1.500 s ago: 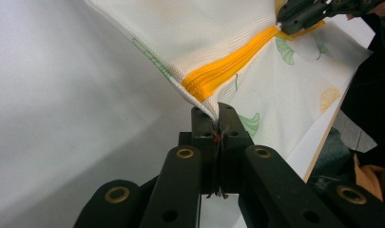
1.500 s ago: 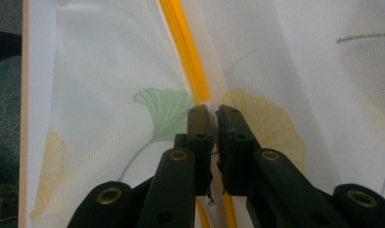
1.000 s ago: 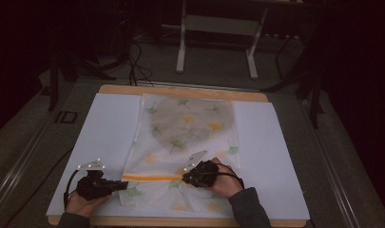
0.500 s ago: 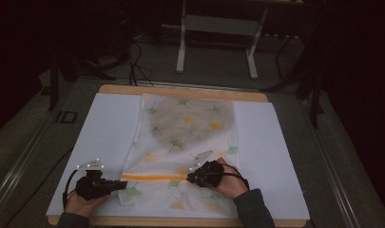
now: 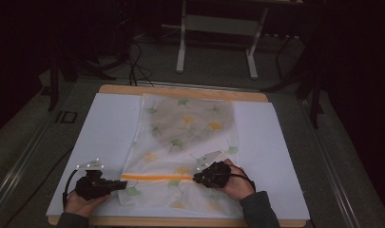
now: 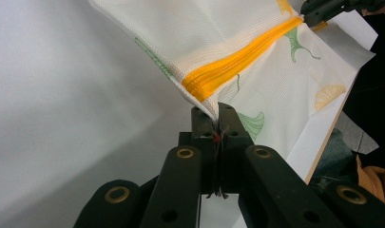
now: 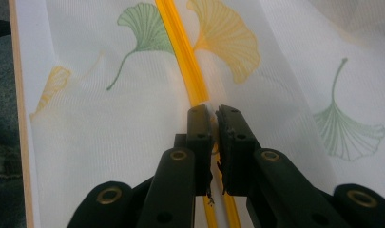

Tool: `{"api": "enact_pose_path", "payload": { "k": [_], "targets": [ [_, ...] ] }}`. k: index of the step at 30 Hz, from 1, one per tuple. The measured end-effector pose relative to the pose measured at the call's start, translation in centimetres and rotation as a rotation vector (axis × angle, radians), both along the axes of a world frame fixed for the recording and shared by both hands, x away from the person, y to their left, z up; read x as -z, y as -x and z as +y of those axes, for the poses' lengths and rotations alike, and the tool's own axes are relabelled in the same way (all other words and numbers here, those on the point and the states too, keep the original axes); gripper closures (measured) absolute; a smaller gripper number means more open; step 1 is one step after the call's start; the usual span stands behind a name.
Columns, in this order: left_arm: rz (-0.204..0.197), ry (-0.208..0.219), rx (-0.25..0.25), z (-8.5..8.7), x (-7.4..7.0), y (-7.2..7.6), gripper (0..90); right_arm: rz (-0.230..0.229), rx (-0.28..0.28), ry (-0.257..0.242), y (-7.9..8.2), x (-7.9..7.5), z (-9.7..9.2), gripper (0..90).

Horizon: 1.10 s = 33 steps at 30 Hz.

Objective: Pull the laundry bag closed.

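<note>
One wooden-edged table point(image 5: 133, 89) carries one white sheet point(image 5: 104, 128) that covers nearly all of its top. On that sheet lies one translucent white mesh bag point(image 5: 187, 142), printed with green and yellow ginkgo leaves, running from the far edge toward the person and lying slightly left of the table's middle. One orange zipper point(image 5: 157, 177) crosses the bag near its closer end, stretched in a straight line between the two grippers. The left gripper point(image 5: 118, 184), held in the person's left hand point(image 5: 81, 203) at the bag's near-left corner, has its fingers point(image 6: 201, 124) closed tight on the fabric at the zipper's end, lifting that corner off the sheet in the left gripper view. The right gripper point(image 5: 196, 178), in the right hand point(image 5: 235, 183), sits on the bag at the zipper's other end; in the right gripper view its fingers point(image 7: 199, 126) stand narrow, nearly together, pinching the orange zipper at their tips, which continues beneath them.
</note>
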<state>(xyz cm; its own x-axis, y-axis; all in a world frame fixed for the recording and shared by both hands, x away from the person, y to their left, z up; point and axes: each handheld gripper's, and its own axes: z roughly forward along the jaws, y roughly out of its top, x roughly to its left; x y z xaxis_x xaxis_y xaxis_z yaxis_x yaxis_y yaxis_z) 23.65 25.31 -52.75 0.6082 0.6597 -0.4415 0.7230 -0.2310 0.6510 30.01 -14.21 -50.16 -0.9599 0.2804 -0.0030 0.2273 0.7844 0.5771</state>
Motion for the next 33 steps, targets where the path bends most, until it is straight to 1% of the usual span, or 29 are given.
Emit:
{"api": "enact_pose_path", "payload": {
  "k": [7,12,16,33],
  "targets": [
    [0.0,-0.001,0.003,0.0,0.0,0.0,88.6,0.002,0.014,-0.01,0.1,-0.1,-0.8,84.2],
    [0.0,0.0,0.002,0.0,0.0,0.0,88.6,0.002,0.017,-0.005,0.1,-0.1,-1.2,84.2],
    [-0.001,-0.002,0.0,0.0,0.0,0.0,88.6,0.009,0.024,-0.017,0.2,-0.1,-1.6,84.2],
    [0.002,-0.002,-0.001,0.1,0.0,0.0,88.6,0.014,0.053,-0.01,0.3,0.4,-3.3,84.2]
  ]
}}
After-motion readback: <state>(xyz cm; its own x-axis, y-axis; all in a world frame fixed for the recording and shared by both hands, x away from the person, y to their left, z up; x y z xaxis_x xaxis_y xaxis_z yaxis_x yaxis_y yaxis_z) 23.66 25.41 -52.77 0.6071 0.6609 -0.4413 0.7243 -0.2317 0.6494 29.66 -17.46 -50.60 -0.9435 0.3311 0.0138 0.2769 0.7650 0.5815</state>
